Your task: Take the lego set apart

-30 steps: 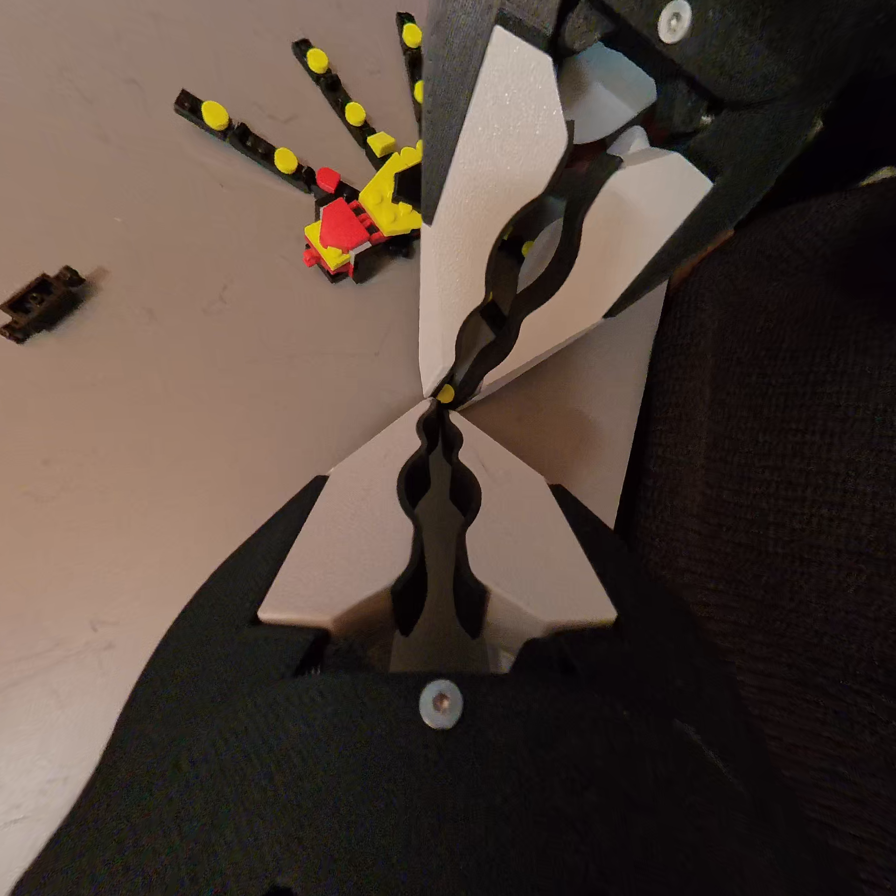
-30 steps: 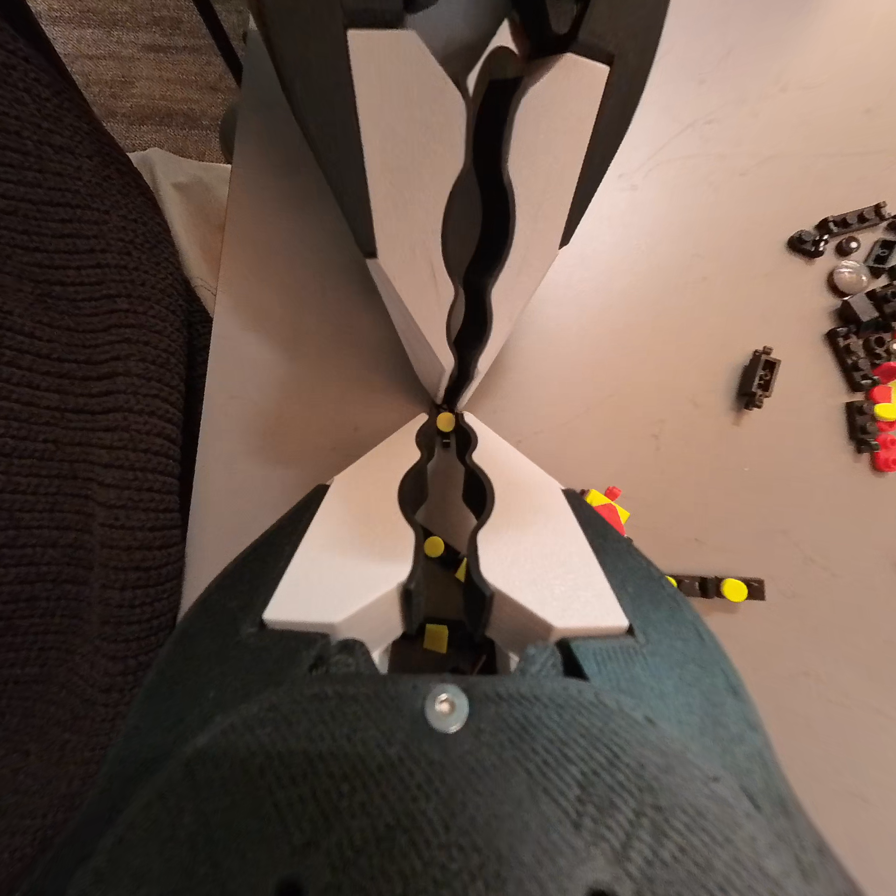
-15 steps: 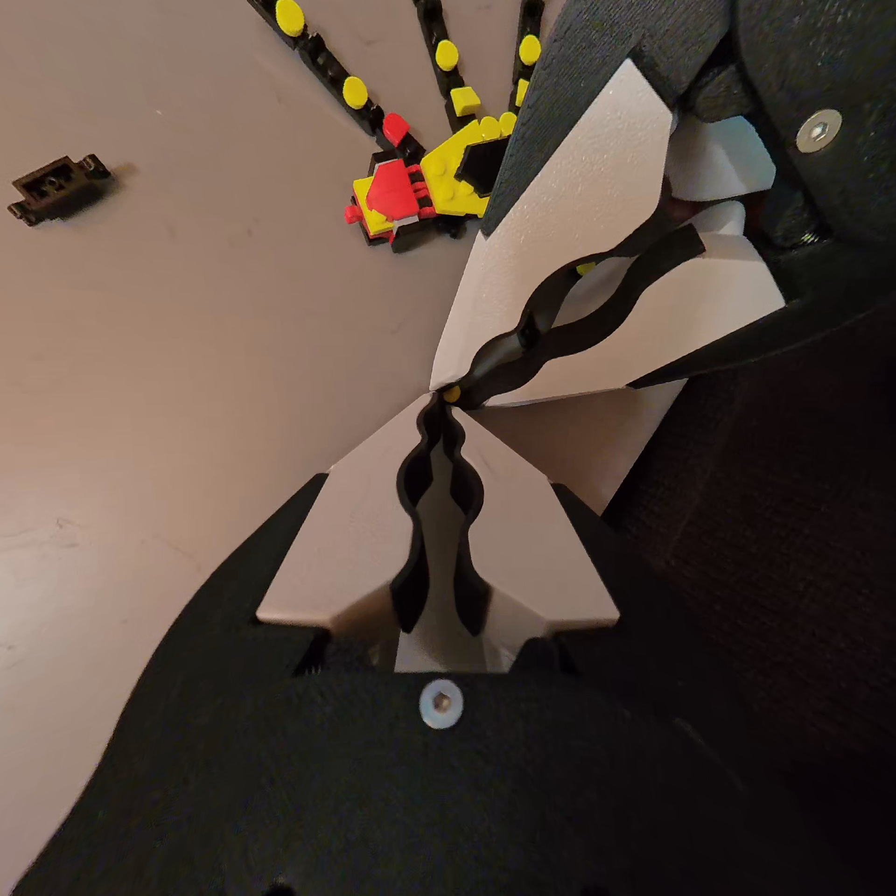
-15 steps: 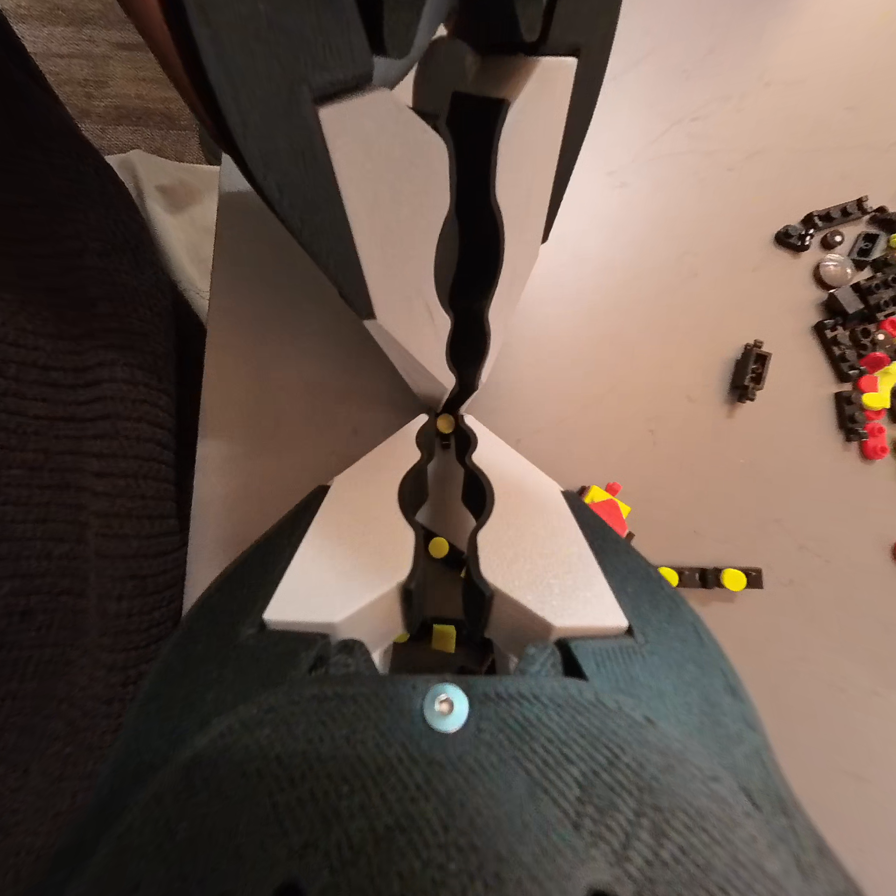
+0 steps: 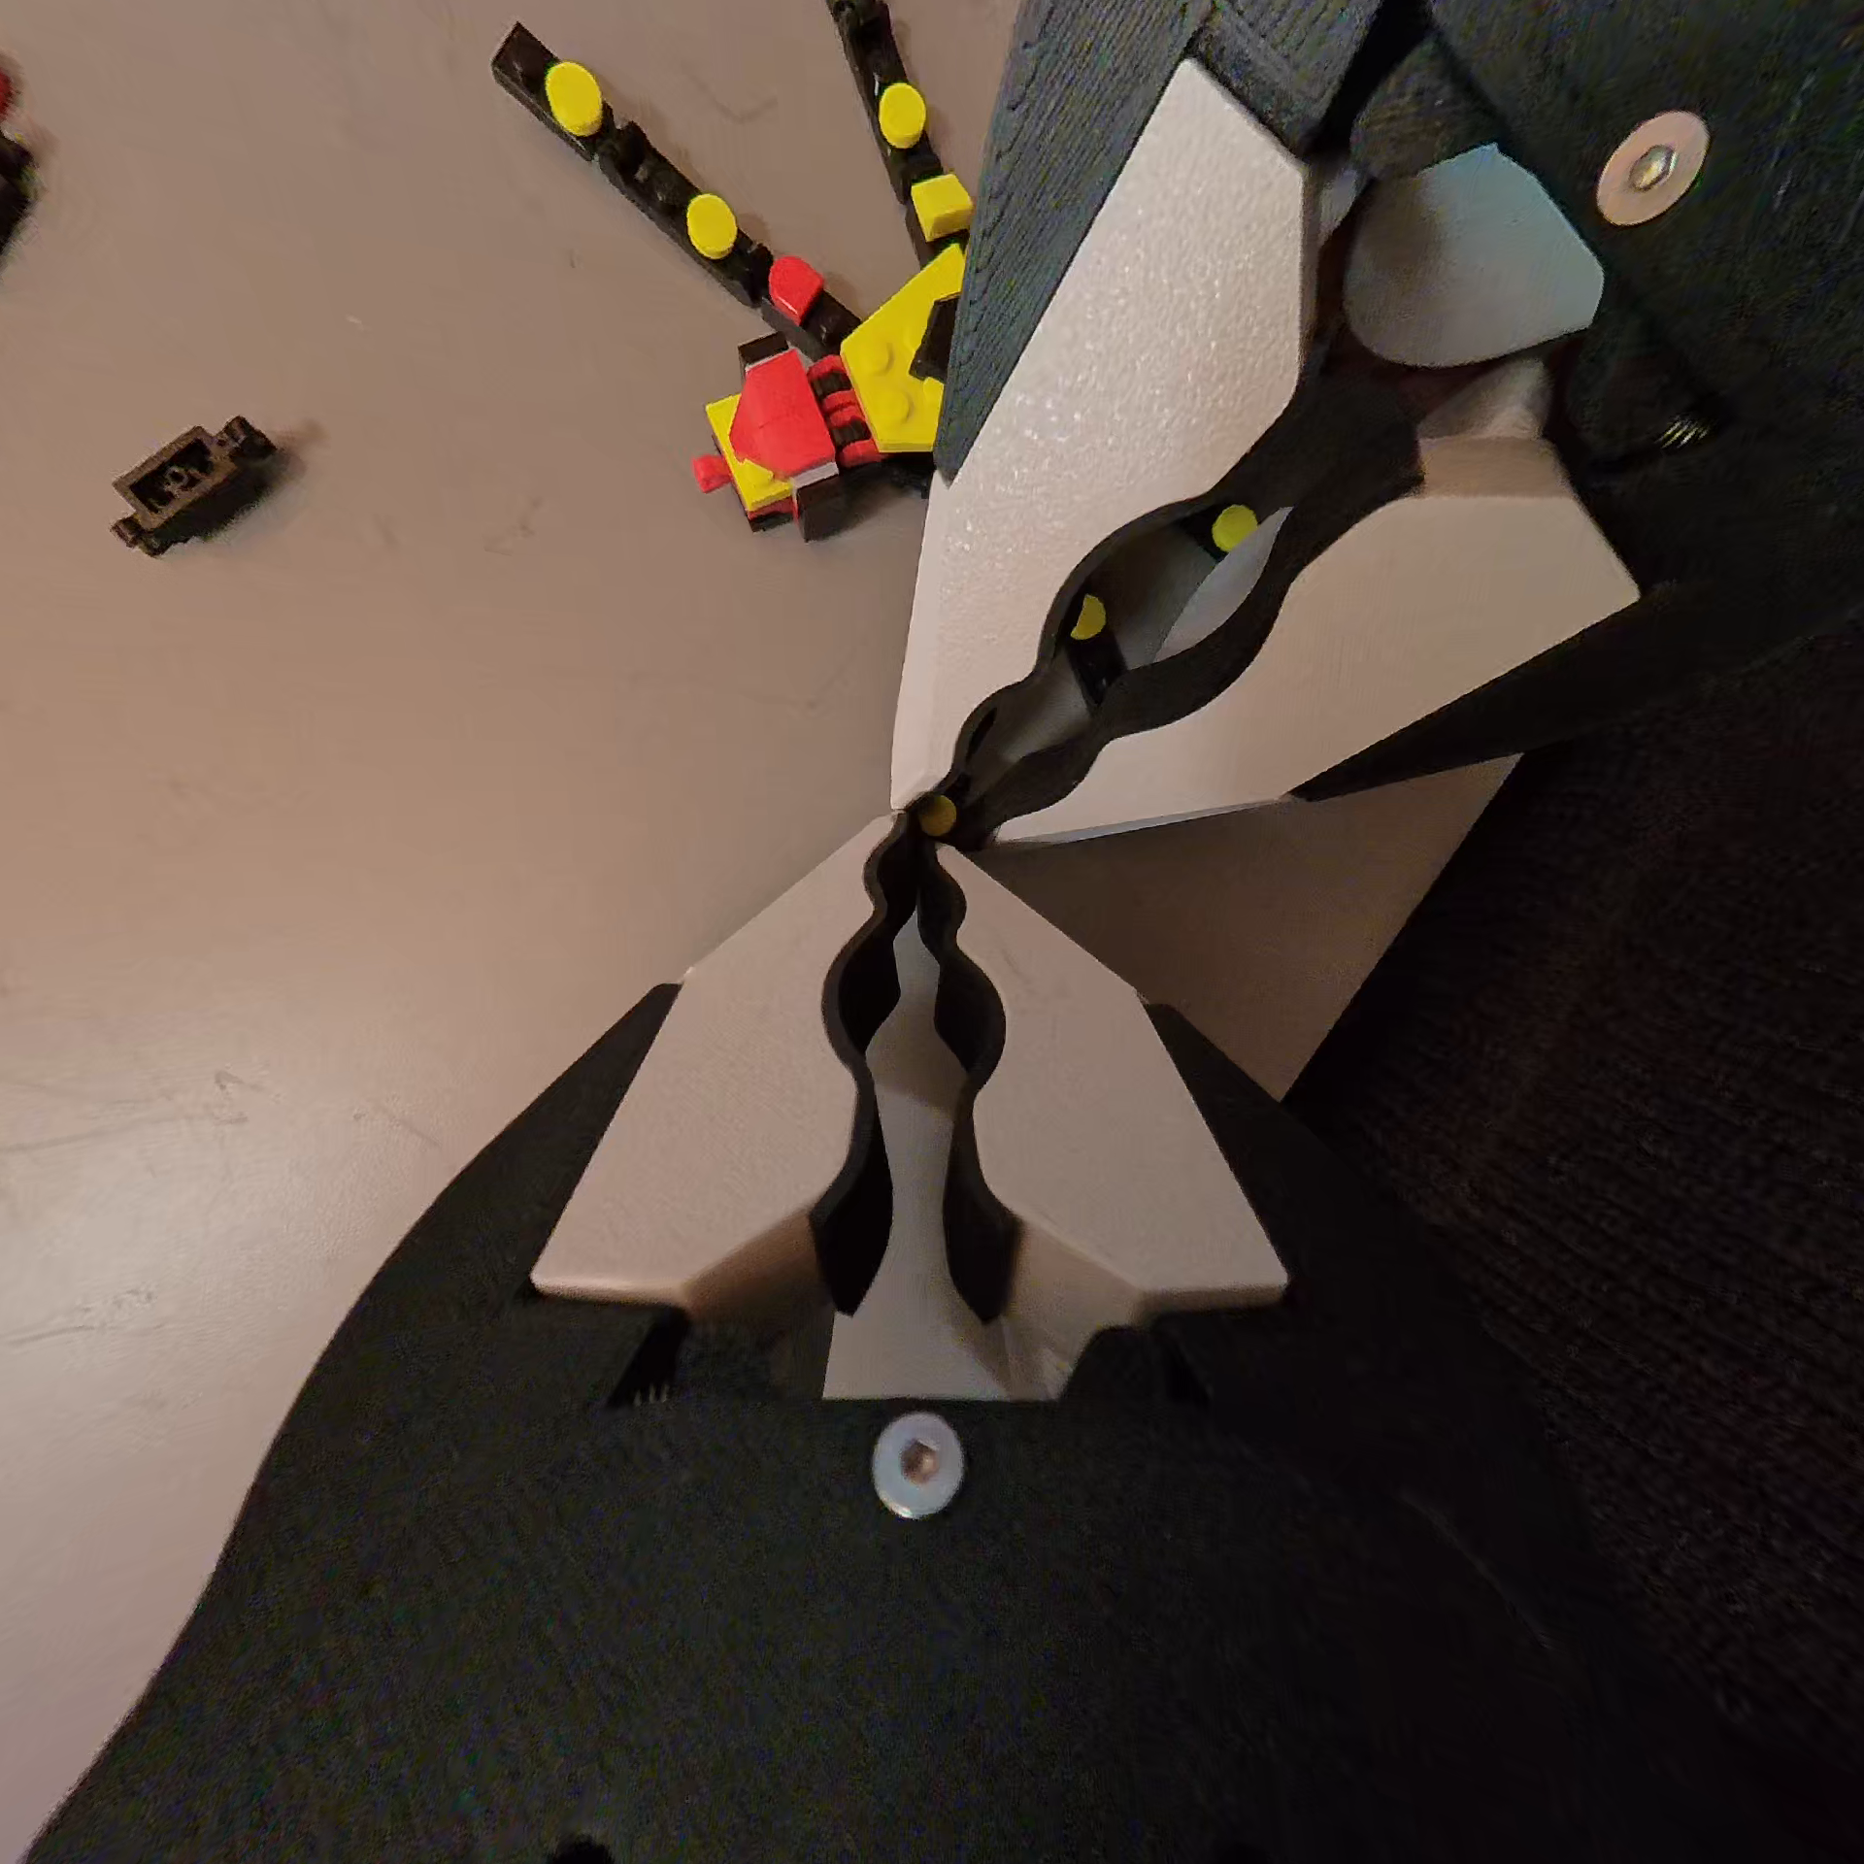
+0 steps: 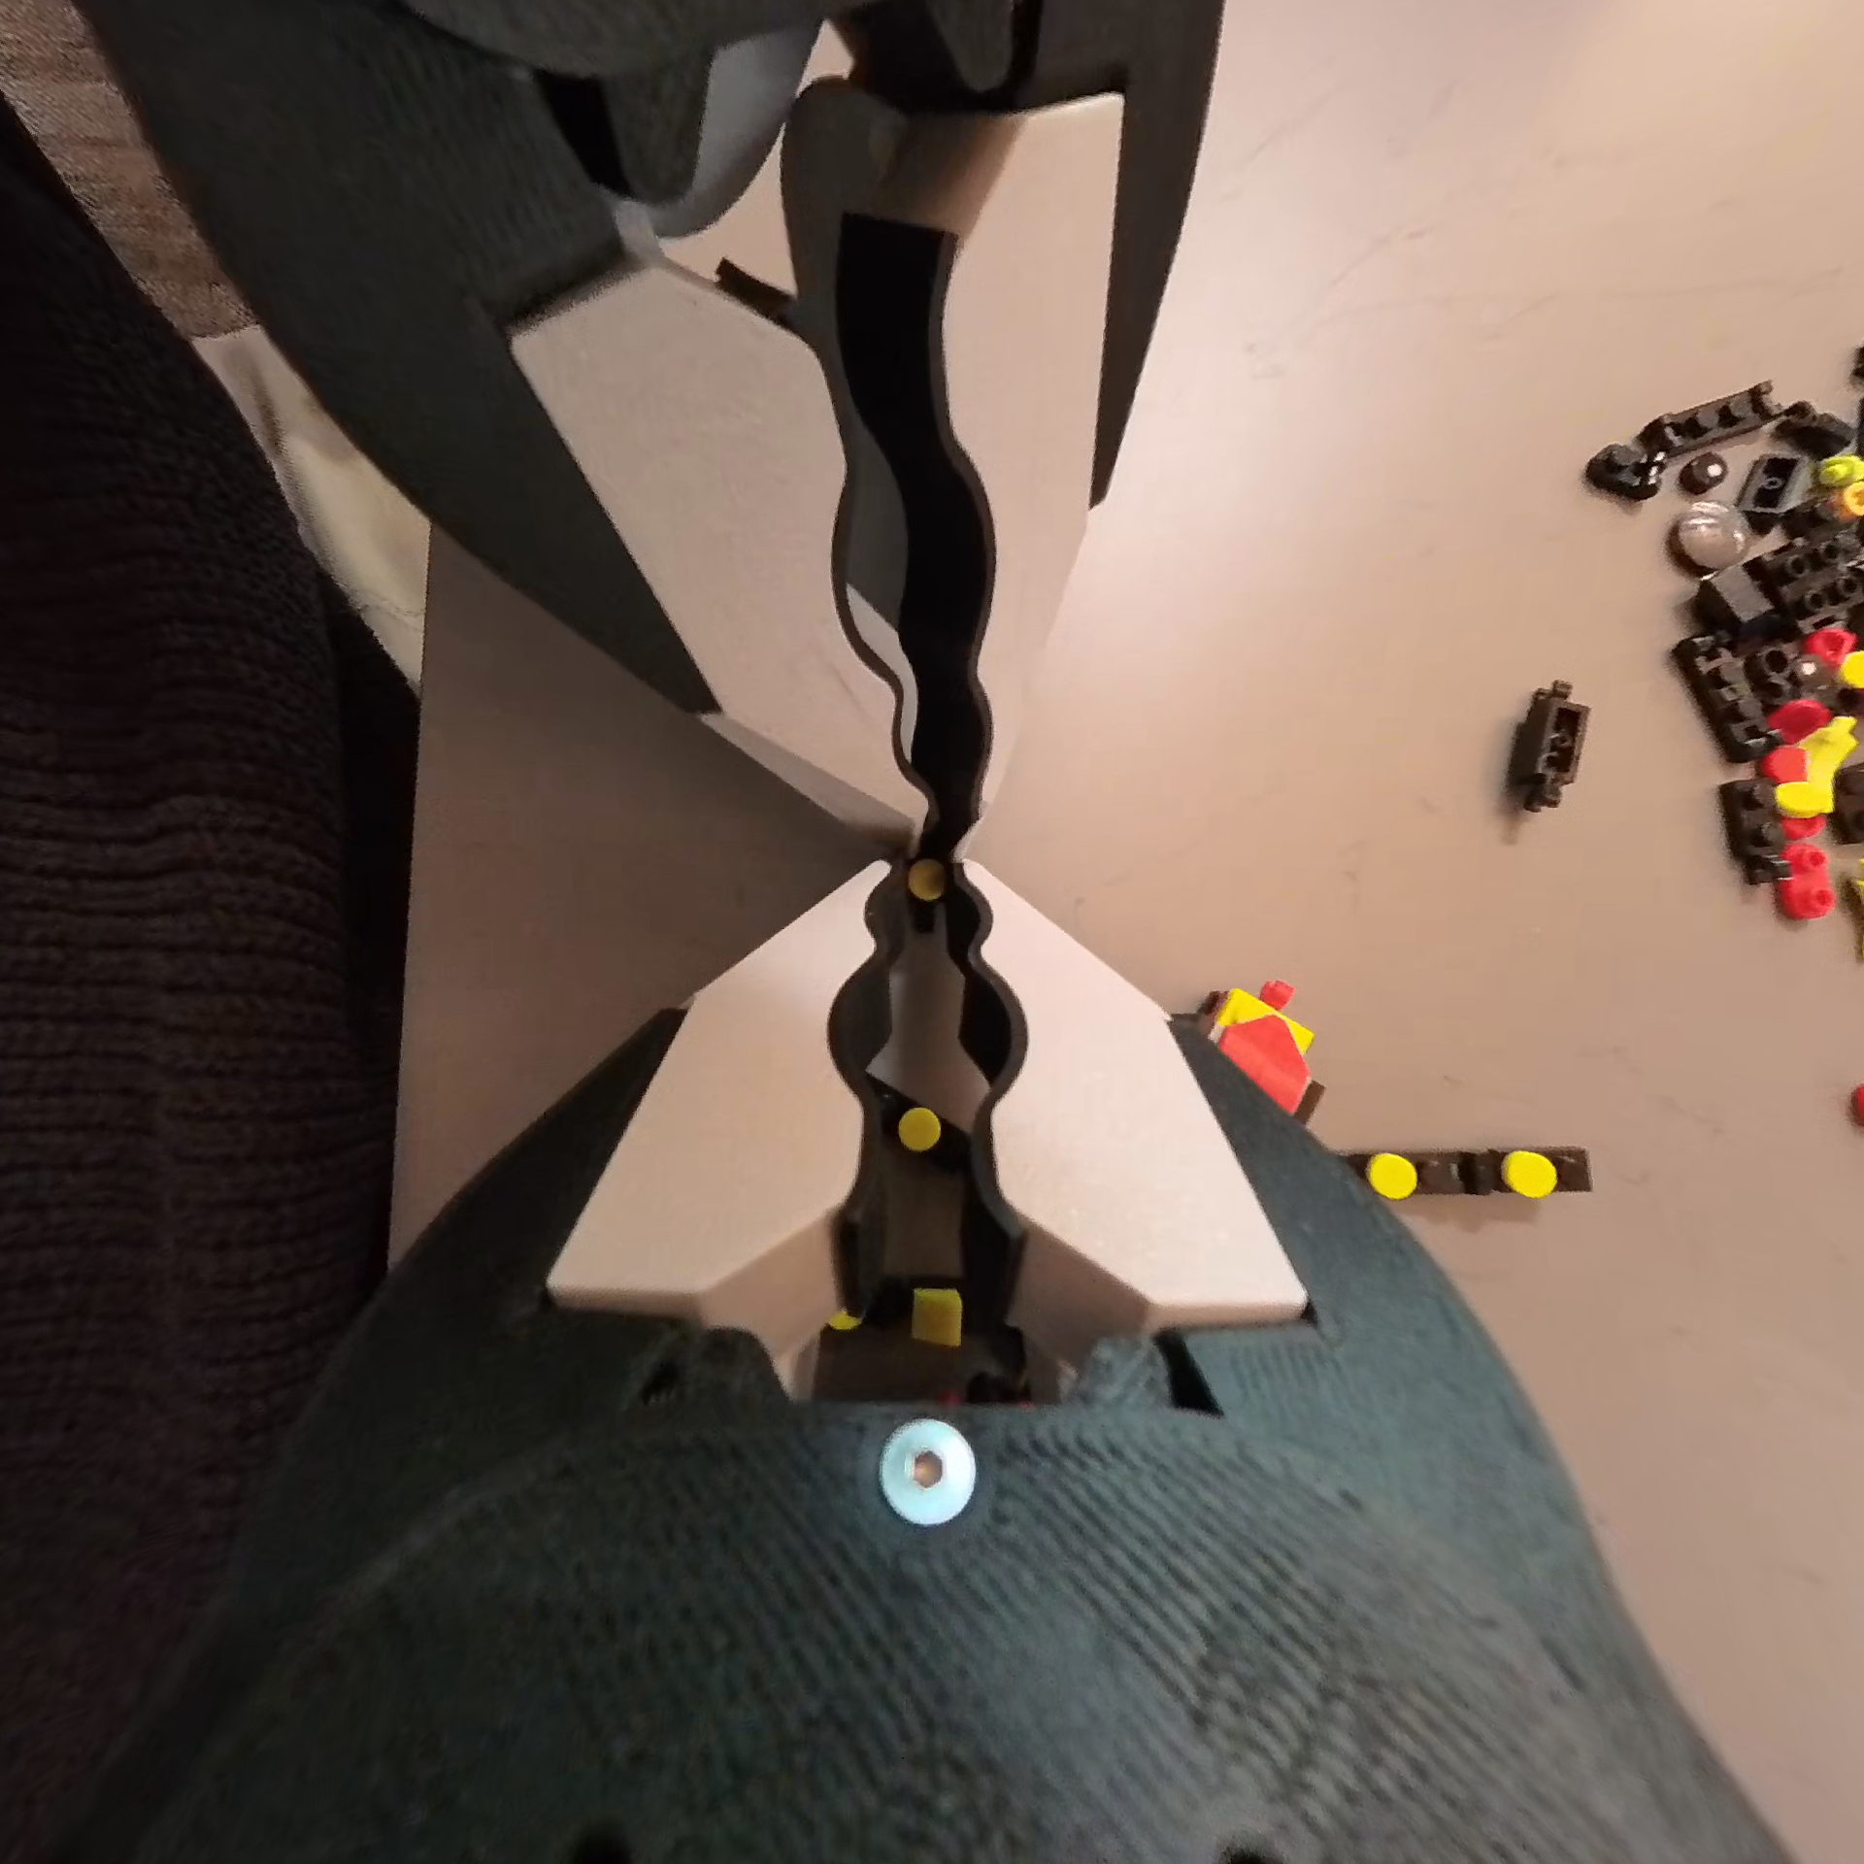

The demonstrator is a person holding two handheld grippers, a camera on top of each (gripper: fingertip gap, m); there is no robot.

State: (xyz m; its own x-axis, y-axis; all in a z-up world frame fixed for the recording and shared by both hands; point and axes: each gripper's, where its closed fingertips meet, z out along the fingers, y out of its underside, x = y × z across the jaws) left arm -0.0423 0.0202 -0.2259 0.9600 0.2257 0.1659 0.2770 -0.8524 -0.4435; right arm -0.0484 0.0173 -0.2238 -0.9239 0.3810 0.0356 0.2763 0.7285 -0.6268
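Both pinching one black strip point(image 6: 926, 913): left gripper point(image 5: 920, 842), right gripper point(image 6: 926, 888). Best twisting apart gently, low over worktop point(image 5: 403, 807).

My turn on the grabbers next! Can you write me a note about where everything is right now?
Left gripper: shut, tip to tip with the right one.
Right gripper: shut on a black strip with yellow studs; the end stud sits where the tips meet.
Lego model lies on the table, partly built.
Done: pile of loose pieces and a lone black brick.
Left: pull off that stud, then strip the model.
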